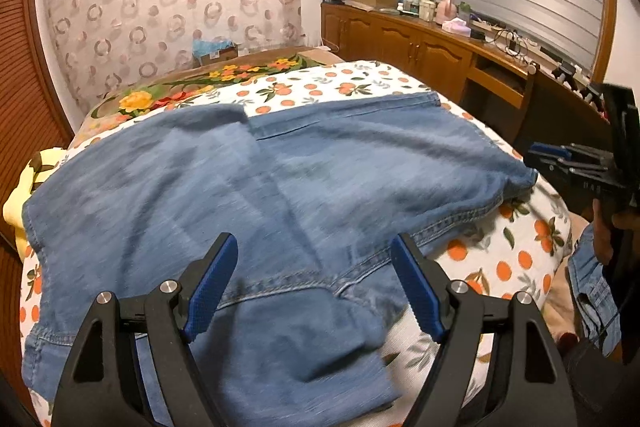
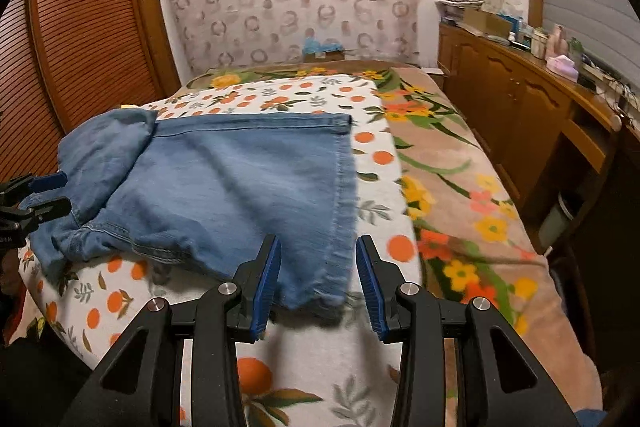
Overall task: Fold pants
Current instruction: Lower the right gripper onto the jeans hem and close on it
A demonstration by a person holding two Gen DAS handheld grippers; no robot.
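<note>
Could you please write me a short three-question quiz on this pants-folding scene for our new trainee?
1. True or false: the left gripper is open.
2. What fruit is printed on the white blanket under the jeans?
3. Near the right gripper lies the jeans' A) waistband B) frayed hem C) pocket.

Key: 1 true; 2 oranges; 3 B.

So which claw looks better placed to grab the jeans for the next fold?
Probably the right claw: its open fingers already straddle the near hem corner of the jeans. The left claw, also open, sits over flat denim mid-garment, with no edge between its fingers.
</note>
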